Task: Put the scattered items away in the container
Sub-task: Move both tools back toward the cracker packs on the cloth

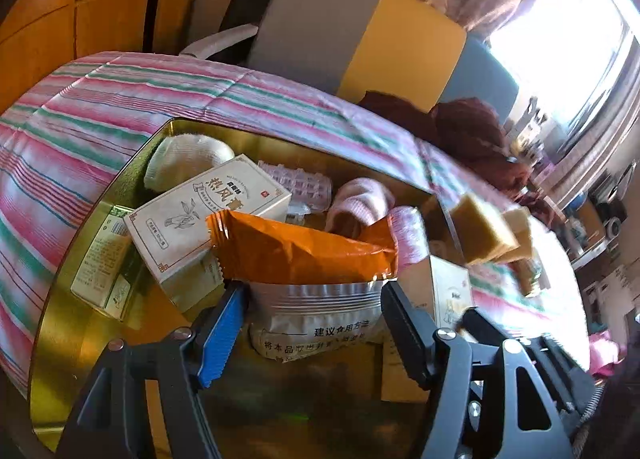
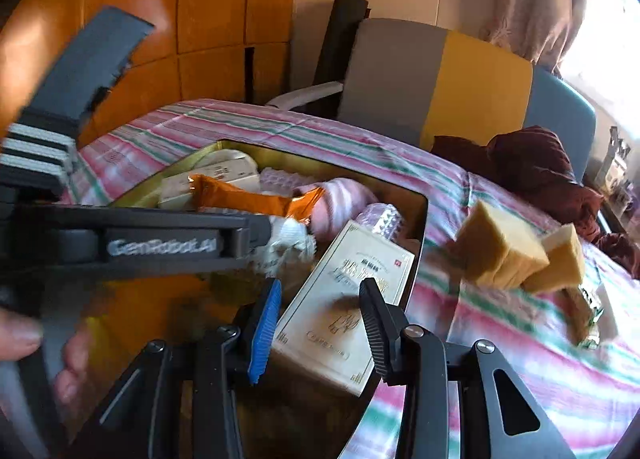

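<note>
**Left tool** (image 1: 313,299): jaws stand wide and clamp a silver packet (image 1: 316,323) by its side edges, above the gold tin container (image 1: 72,355). Legible print on the packet: "建议食用方法". In the right wrist view the arm of this tool carries the marking "GenRobot.AI".

**Right tool** (image 2: 320,291): jaws are drawn to a narrow gap on the near end of a cream box (image 2: 344,299). The box lies tilted across the container rim at 3 o'clock. Its print is too blurred to read.

**Container contents, left wrist view:**
- Orange sachet (image 1: 304,247), centre, overlapping the silver packet.
- Second cream box (image 1: 208,215) at 10 o'clock, headed "热风"; the remaining characters are unclear.
- White sock (image 1: 184,159) at 11 o'clock.
- Pink sock (image 1: 360,203) at 1 o'clock.

**Outside the container:** yellow blocks (image 1: 486,231) sit on the striped bed quilt (image 1: 120,99), at 3 o'clock from the container, beside its rim.
</note>
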### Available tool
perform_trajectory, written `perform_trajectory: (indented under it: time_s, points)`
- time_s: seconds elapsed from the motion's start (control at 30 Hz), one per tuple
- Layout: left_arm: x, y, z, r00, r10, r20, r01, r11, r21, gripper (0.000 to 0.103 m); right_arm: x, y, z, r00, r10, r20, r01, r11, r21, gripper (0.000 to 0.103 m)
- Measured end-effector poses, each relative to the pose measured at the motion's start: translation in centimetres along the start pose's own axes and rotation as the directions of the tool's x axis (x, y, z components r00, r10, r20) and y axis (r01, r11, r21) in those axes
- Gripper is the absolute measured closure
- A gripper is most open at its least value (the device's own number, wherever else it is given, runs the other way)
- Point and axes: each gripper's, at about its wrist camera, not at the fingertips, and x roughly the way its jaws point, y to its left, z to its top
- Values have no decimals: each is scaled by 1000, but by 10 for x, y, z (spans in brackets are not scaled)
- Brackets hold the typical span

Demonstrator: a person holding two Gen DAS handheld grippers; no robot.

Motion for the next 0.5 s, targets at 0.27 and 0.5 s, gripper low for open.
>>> perform_trajectory:
  time_s: [0.27,0.5]
  points:
    - [-36,11,-15,996,-46,82,52,996,-69,34,-49,-36,-20,984,59,168,-94,974,208,51]
    - [-48,-17,-36,986,-106,132,109,994,-15,33,-74,-70,-44,979,15,205,-88,932,351,31]
